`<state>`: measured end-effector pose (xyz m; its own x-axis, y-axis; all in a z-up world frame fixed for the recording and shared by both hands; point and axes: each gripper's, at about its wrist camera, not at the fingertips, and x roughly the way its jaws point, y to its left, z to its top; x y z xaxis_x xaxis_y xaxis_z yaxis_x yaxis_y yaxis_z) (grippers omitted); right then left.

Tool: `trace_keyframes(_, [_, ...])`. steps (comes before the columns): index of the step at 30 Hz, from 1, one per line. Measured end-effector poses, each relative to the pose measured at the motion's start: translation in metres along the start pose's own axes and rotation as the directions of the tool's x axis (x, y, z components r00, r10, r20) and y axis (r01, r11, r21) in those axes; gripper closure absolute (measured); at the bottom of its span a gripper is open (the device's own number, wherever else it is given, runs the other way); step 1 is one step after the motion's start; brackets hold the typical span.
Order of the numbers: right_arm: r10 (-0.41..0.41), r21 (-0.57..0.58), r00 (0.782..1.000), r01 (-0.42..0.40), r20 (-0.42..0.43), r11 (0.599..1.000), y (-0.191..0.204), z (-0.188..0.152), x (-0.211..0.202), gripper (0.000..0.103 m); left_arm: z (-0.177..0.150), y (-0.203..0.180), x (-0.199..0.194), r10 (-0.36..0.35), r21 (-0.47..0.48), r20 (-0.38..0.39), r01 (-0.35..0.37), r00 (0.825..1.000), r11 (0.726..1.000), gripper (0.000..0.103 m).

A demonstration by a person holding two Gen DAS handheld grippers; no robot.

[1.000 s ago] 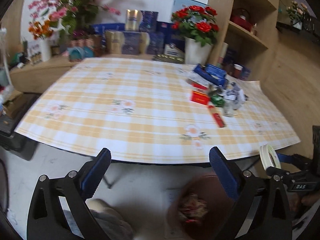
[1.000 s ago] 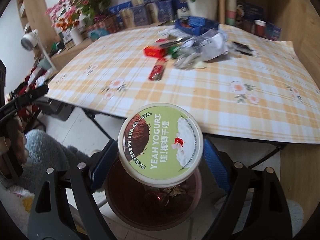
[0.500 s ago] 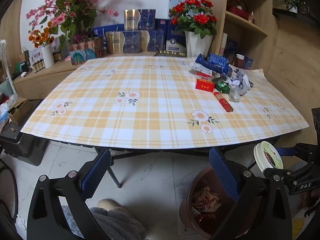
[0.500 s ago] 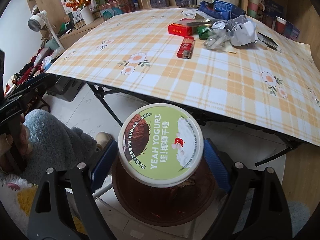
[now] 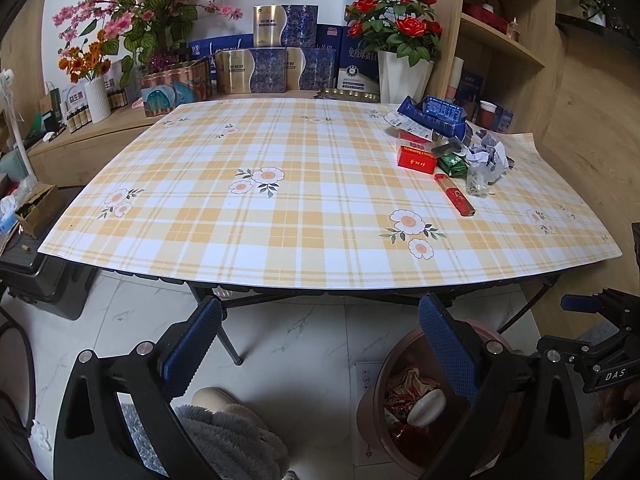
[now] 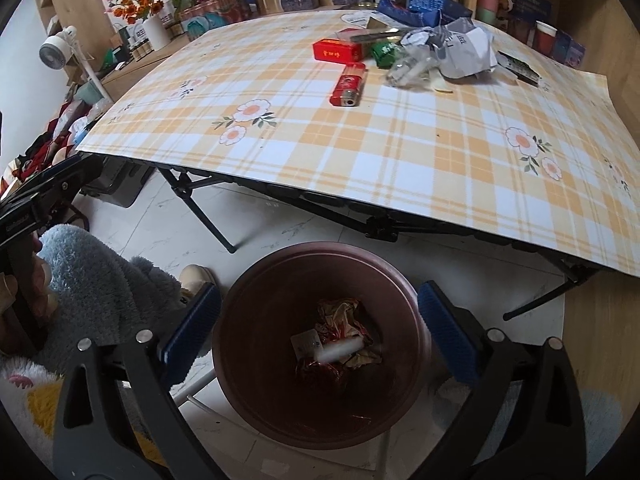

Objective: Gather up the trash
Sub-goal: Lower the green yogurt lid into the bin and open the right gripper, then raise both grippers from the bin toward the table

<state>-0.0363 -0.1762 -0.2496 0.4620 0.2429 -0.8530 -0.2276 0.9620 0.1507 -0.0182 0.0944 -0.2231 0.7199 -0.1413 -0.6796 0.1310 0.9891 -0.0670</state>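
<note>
A brown round trash bin [image 6: 280, 412] stands on the floor below the table's front edge; it also shows in the left wrist view [image 5: 374, 420]. A white yogurt cup [image 6: 340, 350] lies inside it on red wrappers, also seen in the left wrist view [image 5: 427, 407]. My right gripper [image 6: 318, 334] is open and empty right above the bin. My left gripper [image 5: 318, 346] is open and empty over the floor, left of the bin. A trash pile sits at the table's far right: a red box [image 5: 416, 160], a red lighter [image 5: 454, 199], crumpled paper [image 6: 468, 50], a blue carton [image 5: 436, 114].
The table [image 5: 280, 200] has a yellow plaid cloth and black folding legs [image 6: 200, 216]. Flower vases and boxes [image 5: 256, 68] line the back ledge. A wooden shelf [image 5: 500, 40] stands at the right. A grey fluffy sleeve [image 6: 92, 280] is at the left.
My right gripper opened and the yogurt cup dropped into the bin. The left gripper stayed open and drew back slightly from the table.
</note>
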Motion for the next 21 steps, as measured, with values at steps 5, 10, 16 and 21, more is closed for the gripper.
trace_keyframes(5, [0.000, 0.013, 1.000, 0.000, -0.003, 1.000, -0.003, 0.000, 0.001, 0.006, 0.000, 0.000, 0.002, 0.005, 0.005, -0.008, -0.005, 1.000, 1.000, 0.006])
trace_keyframes(10, [-0.002, 0.030, 1.000, 0.002, -0.003, 1.000, -0.007, 0.000, 0.002, 0.006, 0.000, 0.000, 0.003, 0.010, 0.002, -0.014, -0.010, 1.000, 1.000, 0.006])
trace_keyframes(16, [-0.014, 0.069, 1.000, 0.014, -0.002, 0.997, -0.017, 0.001, 0.005, 0.006, 0.001, 0.001, 0.007, 0.018, -0.004, -0.032, -0.018, 0.999, 1.000, 0.006])
trace_keyframes(21, [-0.013, 0.101, 1.000, 0.014, -0.016, 0.995, -0.024, 0.000, 0.009, 0.006, 0.001, 0.003, 0.010, 0.030, -0.006, -0.046, -0.031, 0.998, 1.000, 0.006])
